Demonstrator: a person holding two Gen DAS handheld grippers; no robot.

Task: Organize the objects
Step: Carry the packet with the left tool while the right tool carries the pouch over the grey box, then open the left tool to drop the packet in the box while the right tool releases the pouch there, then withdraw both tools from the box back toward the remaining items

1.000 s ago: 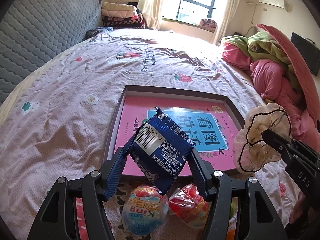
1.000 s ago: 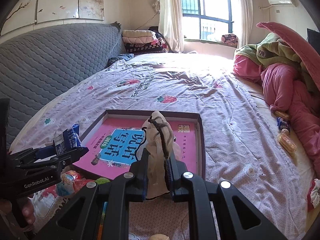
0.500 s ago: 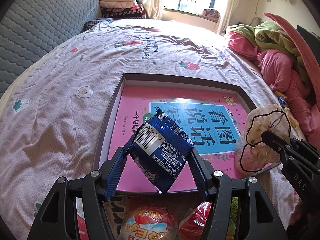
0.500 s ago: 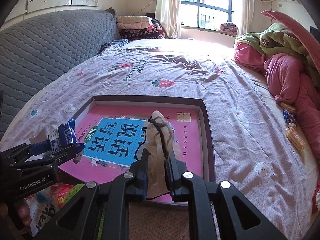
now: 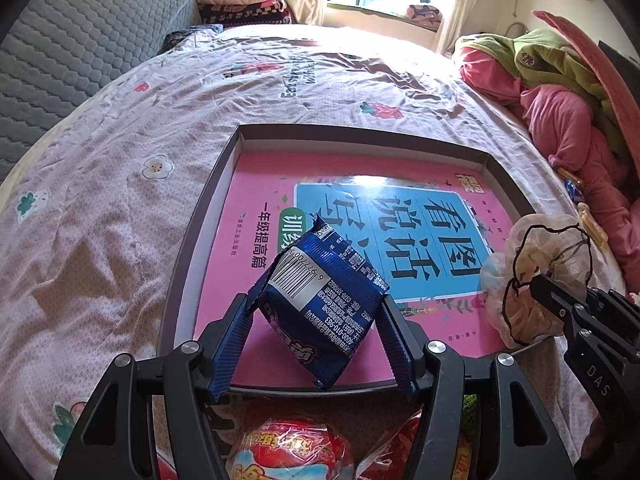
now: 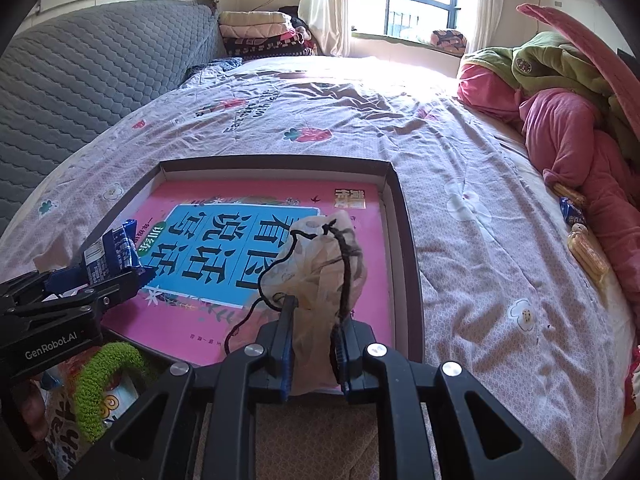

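Tray [image 5: 188, 248] sits directly under both loads: left gripper [image 5: 318, 336] jaws half-open clamping blue packet [image 5: 324, 300]; right gripper [image 6: 314, 344] jaws nearly shut on pouch [image 6: 320, 264], near-right corner.

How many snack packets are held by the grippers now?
2. The left gripper holds a blue snack packet over the tray. The right gripper holds a pale packet with black cord over the tray's near right part.

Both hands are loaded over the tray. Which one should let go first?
Left, probably. Its blue snack packet hangs over the pink book well inside the tray; the right gripper's tied plastic bag sits by the near corner.
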